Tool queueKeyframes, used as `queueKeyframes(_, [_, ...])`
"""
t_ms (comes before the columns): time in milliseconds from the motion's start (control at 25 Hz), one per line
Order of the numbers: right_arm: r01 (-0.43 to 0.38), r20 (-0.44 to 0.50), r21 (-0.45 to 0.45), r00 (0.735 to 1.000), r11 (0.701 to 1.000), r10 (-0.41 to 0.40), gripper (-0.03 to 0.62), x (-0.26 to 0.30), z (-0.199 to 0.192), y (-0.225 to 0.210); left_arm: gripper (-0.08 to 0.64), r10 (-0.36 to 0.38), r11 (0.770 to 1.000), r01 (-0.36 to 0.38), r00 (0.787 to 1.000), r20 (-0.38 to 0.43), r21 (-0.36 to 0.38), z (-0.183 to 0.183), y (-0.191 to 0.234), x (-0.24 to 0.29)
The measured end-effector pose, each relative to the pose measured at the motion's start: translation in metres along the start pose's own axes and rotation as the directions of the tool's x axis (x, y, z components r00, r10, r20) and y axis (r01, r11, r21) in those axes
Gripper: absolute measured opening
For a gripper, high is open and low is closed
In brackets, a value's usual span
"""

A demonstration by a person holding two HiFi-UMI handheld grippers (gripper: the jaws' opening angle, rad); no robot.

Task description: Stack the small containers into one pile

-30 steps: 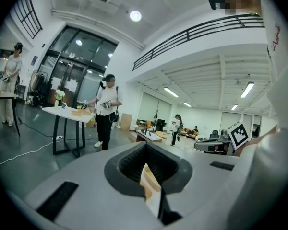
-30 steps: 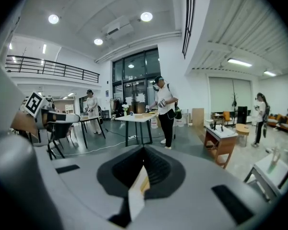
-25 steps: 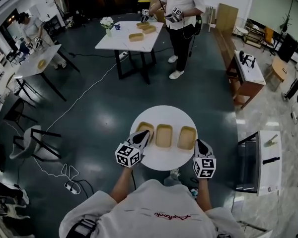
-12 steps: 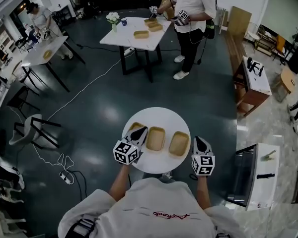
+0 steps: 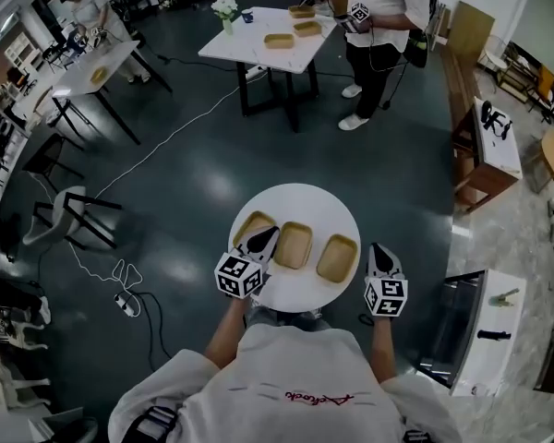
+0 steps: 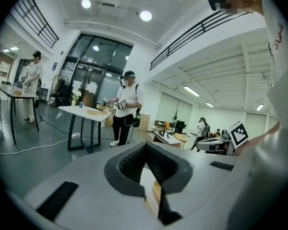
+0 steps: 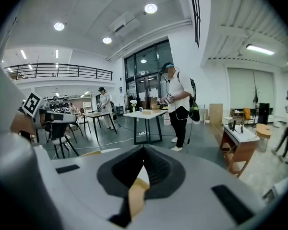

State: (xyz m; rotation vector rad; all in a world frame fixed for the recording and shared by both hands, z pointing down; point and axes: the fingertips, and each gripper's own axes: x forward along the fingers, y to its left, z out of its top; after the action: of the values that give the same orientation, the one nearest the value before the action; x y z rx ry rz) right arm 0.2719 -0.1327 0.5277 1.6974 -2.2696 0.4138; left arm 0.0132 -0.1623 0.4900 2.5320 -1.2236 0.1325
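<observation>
Since a second ago the view has swung. The far rectangular table (image 5: 258,58) now sits closer to twelve o'clock, and the row of containers, nearly level before, now slants. Both grippers have travelled along with the round table and kept their jaws together.

The dark floor (image 5: 185,183) fills most of the head view, with a white cable (image 5: 157,146) trailing across it toward ten o'clock. The rectangular table at twelve o'clock carries a few tan trays, and a standing person (image 5: 379,17) is at its one o'clock side. A white chair (image 5: 60,224) stands at nine o'clock.

The round table (image 5: 305,206) is just below centre. On it three tan containers lie side by side in a line from ten o'clock to four o'clock, none stacked on another. The left container (image 5: 247,227) is at the table's nine o'clock, the middle container (image 5: 294,245) is near its centre, and the right container (image 5: 337,258) is at its four o'clock.

The left gripper (image 5: 266,238) reaches in from the table's seven o'clock. Its tip lies over the left container's near right corner, its jaws are closed together and it grips nothing. Whether it touches the container I cannot tell. The right gripper (image 5: 380,250) hangs just off the rim at four o'clock, beside the right container. Its jaws are likewise closed and it is empty.
</observation>
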Motion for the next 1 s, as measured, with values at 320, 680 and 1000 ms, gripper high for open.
queueKeyframes(320, [0.028, -0.052, 0.021, 0.998, 0.999, -0.027, 0.020, 0.030, -0.013, 0.002, 0.011, -0.029, 0.999, 0.028, 0.998, -0.054, -0.020, -0.017, 0.028, 0.021])
queueKeyframes(680, [0.106, -0.117, 0.058, 0.988, 0.993, -0.098, 0.020, 0.046, -0.036, 0.014, 0.011, -0.118, 0.993, 0.114, 0.986, -0.120, -0.042, -0.031, 0.056, 0.048])
queueKeyframes(1000, [0.146, -0.223, 0.106, 0.968, 0.984, -0.119, 0.020, 0.046, -0.093, 0.029, 0.011, -0.159, 0.986, 0.145, 0.968, -0.196, -0.086, -0.072, 0.066, 0.049])
